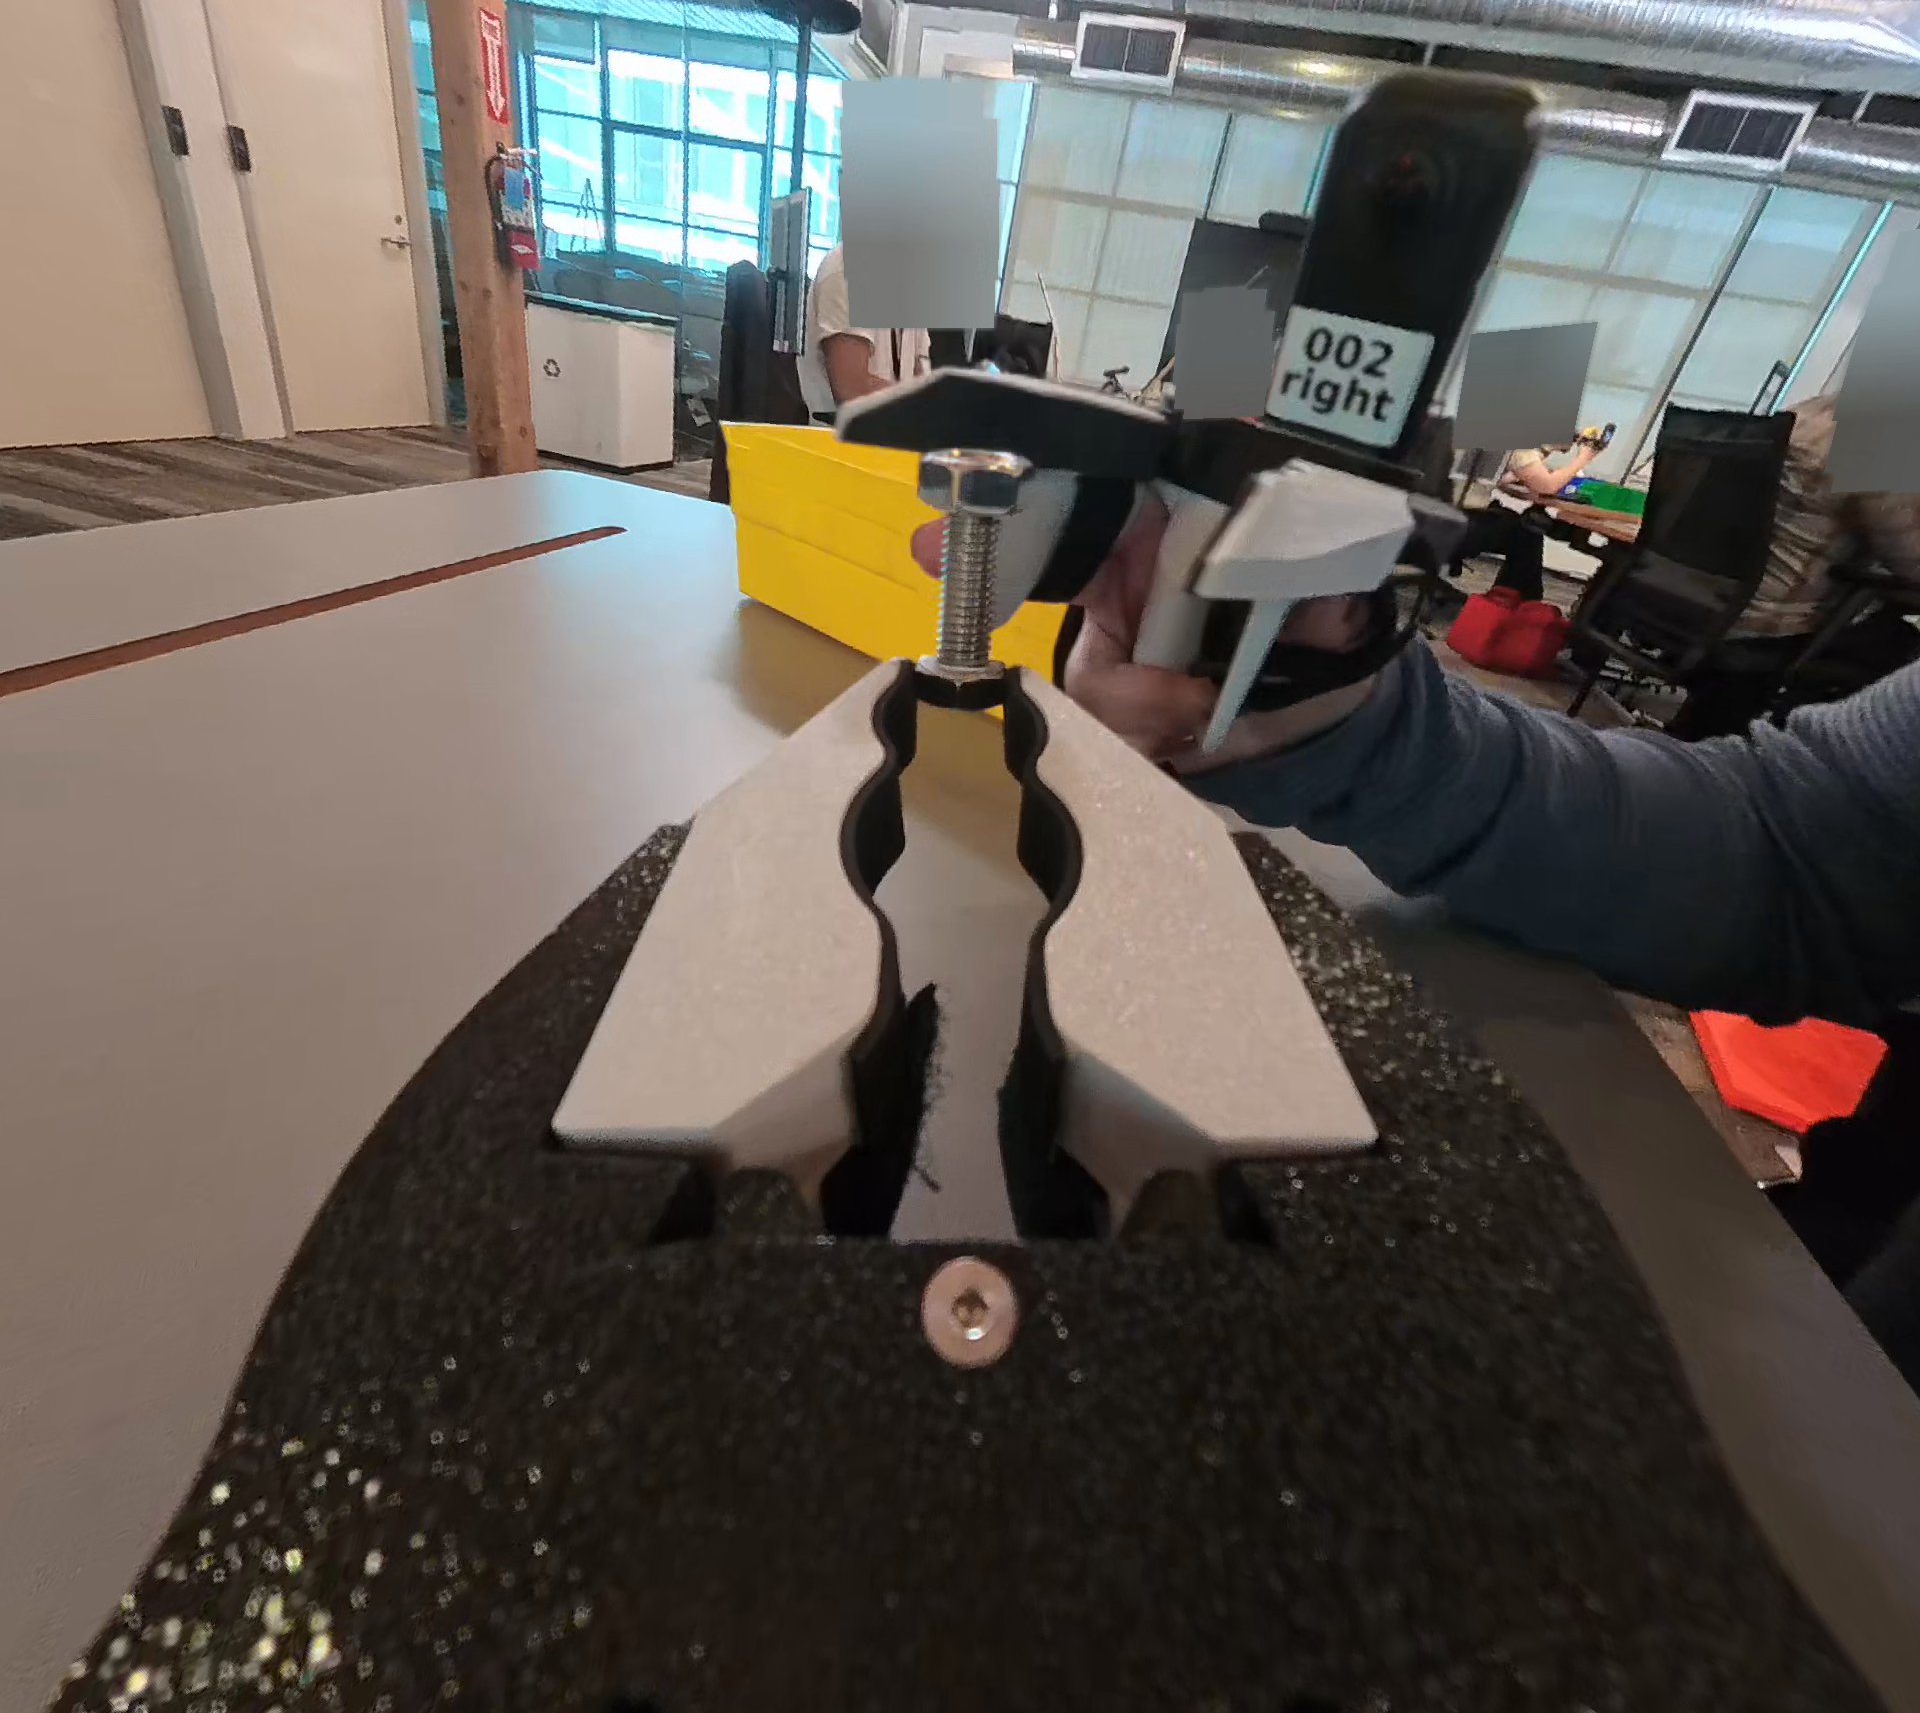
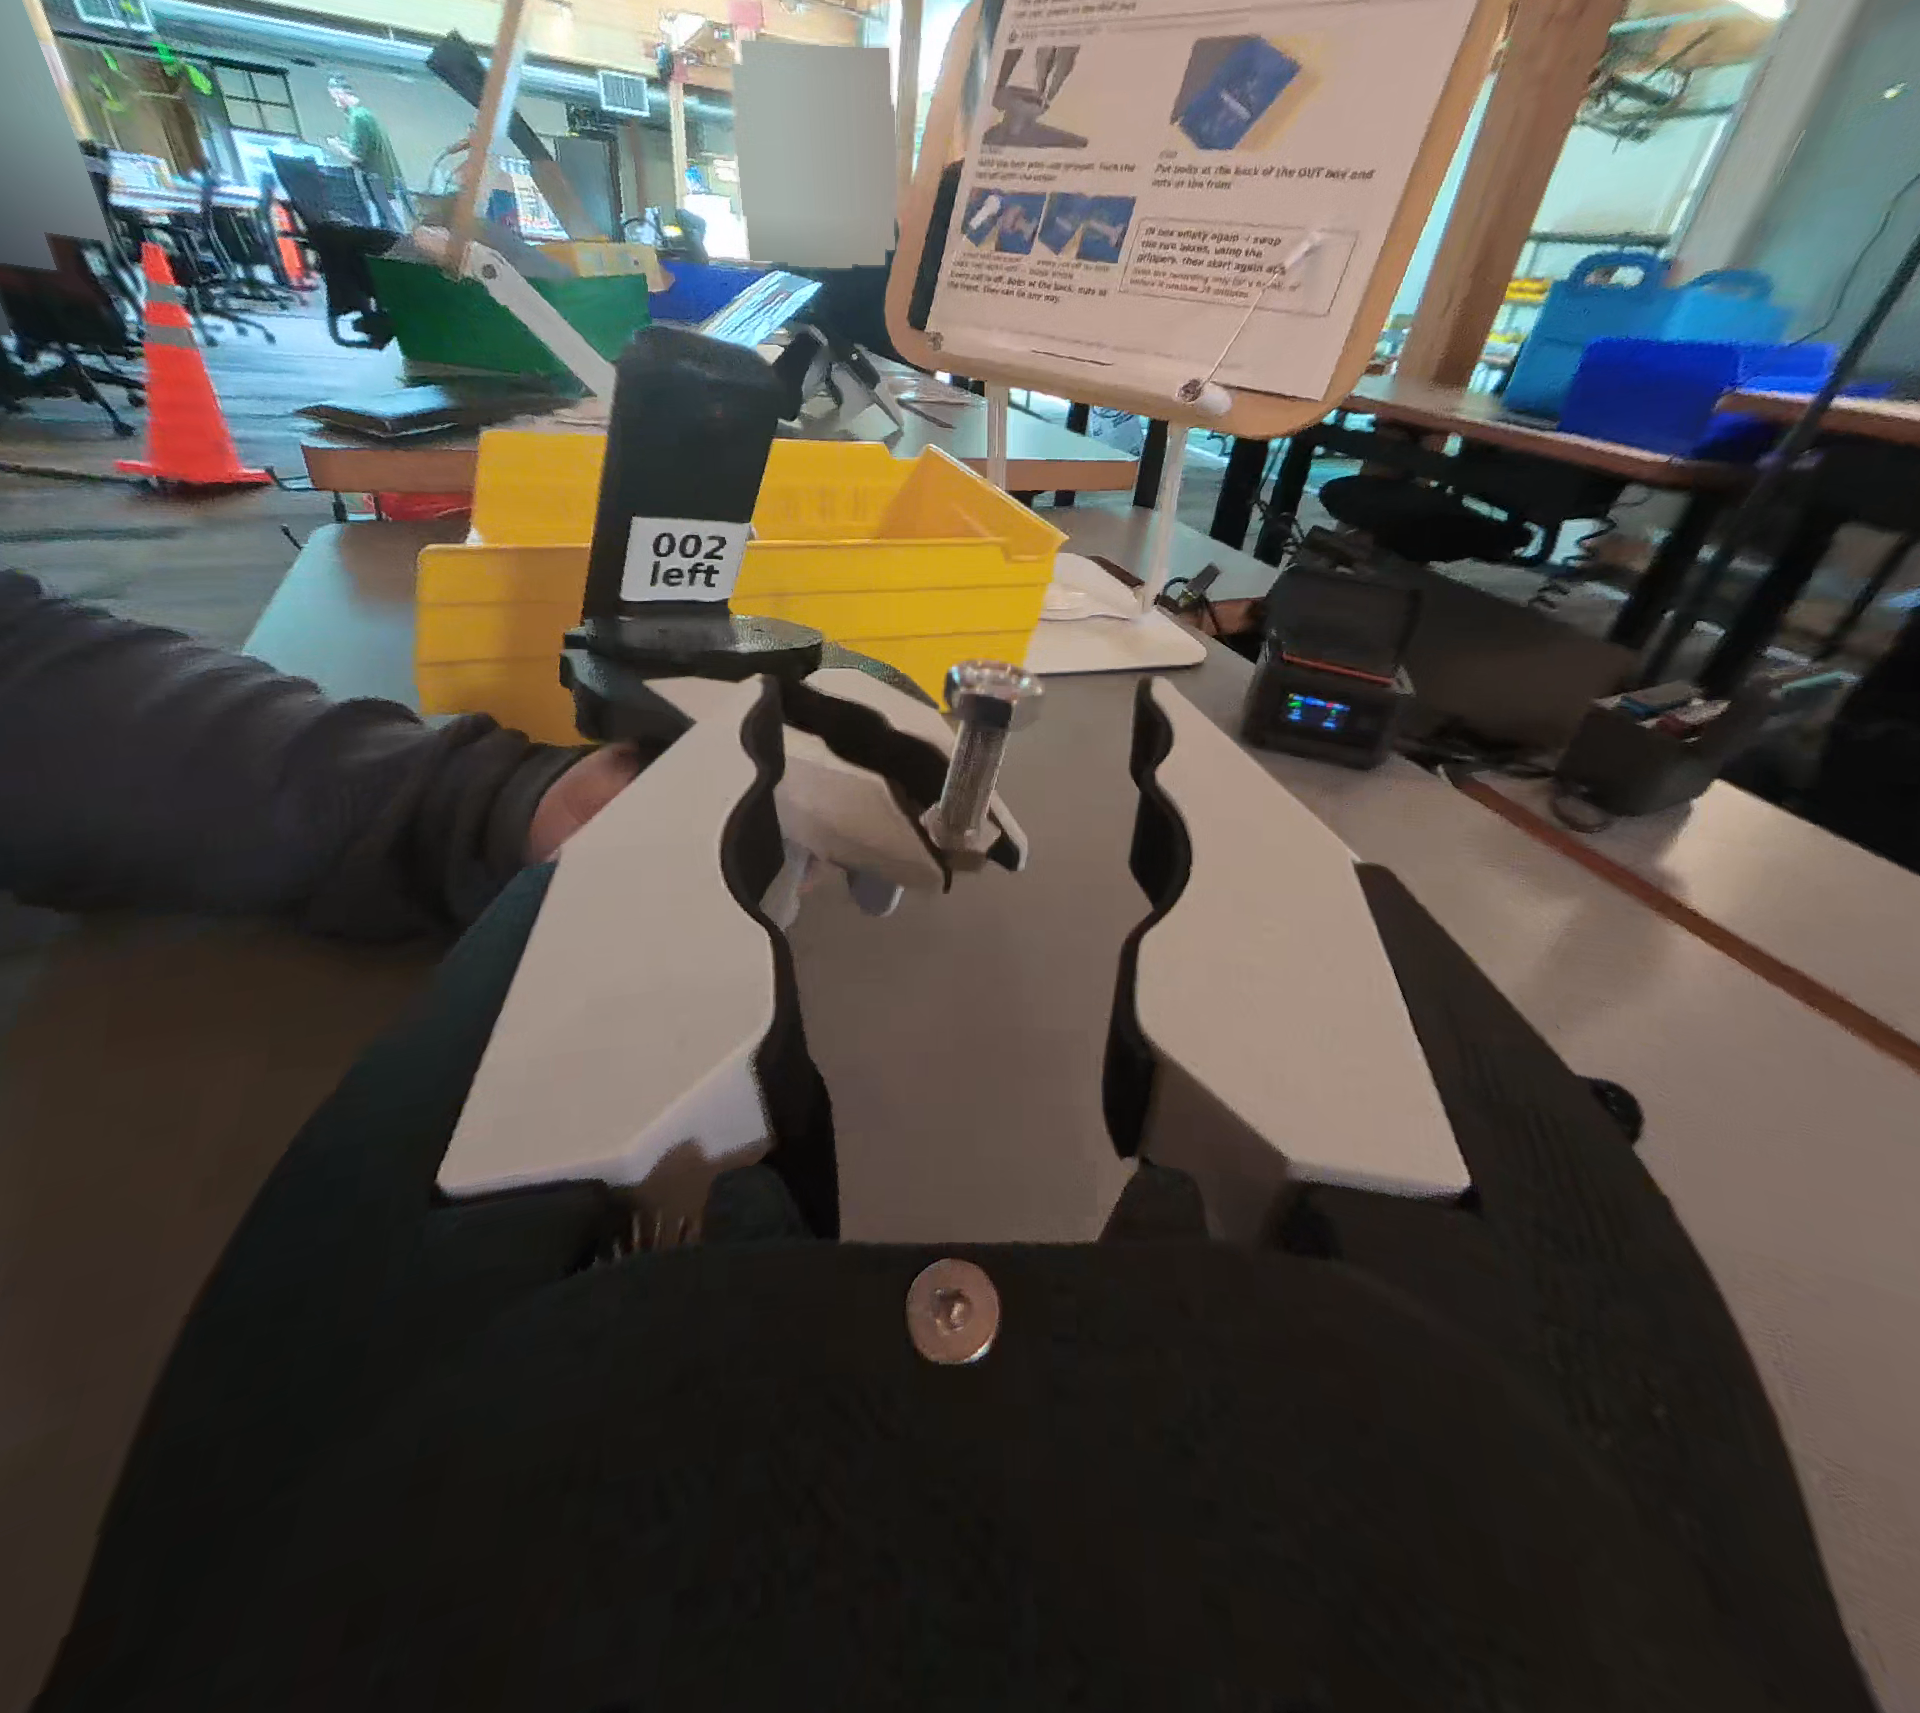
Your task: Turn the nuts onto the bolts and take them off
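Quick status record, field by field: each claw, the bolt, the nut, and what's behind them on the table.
left claw: shut on the nut at its tips
nut: at the lower end of the bolt, pinched between the left claw's tips
bolt: upright, hex head on top
right claw: open, jaws wide either side of the bolt, not touching it
yellow bin: on the grey table, behind both claws
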Demonstrator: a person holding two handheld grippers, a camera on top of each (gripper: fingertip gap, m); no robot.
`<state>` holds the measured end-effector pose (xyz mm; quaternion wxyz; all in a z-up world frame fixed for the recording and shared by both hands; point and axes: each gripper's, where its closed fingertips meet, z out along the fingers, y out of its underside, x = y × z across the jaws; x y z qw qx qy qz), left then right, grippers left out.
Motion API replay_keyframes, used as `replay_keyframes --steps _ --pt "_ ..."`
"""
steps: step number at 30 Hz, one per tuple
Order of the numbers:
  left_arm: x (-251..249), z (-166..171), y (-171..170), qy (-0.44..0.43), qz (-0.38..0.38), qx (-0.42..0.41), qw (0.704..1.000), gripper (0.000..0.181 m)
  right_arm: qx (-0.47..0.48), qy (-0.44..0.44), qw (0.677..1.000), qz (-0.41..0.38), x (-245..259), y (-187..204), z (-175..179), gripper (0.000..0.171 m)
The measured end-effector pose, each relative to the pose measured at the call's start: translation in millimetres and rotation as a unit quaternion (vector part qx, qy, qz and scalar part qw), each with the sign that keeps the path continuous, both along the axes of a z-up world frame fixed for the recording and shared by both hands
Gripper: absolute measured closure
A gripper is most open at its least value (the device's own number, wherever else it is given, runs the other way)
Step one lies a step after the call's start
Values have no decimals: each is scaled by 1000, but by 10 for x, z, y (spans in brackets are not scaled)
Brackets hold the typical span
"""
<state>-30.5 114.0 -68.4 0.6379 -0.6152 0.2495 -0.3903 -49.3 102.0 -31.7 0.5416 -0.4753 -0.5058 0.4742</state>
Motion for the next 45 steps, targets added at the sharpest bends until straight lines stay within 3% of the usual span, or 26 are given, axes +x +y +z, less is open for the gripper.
replay_keyframes --steps 7,14,19,25,28,30,32,35,45 --pt "90 -21 -64 8 -38 -4 999 167 -69 8 996 50 28 -32 14 139" --pt "154 -28 -131 12 -66 -2 998 167 -83 3 994 70 50 -12 -5 155" --pt "104 9 -76 -4 -29 -5 1000 167 -46 31 998 18 0 51 26 155" --pt "-11 5 50 13 67 -9 998 167 34 72 982 -170 -113 168 63 155" --pt "-51 -12 86 41 105 0 994 166 30 72 972 -221 -130 209 59 155" --pt "-70 -20 97 40 106 -5 994 167 28 67 974 -214 -153 199 39 149" --pt "-101 -27 112 36 108 -10 994 167 15 71 982 -176 -166 143 41 125" --pt "-105 -40 109 38 98 -15 994 167 -11 71 990 -122 -158 97 53 110" --pt "-287 -24 160 12 112 -34 993 167 -9 31 997 -76 -185 18 -45 108"
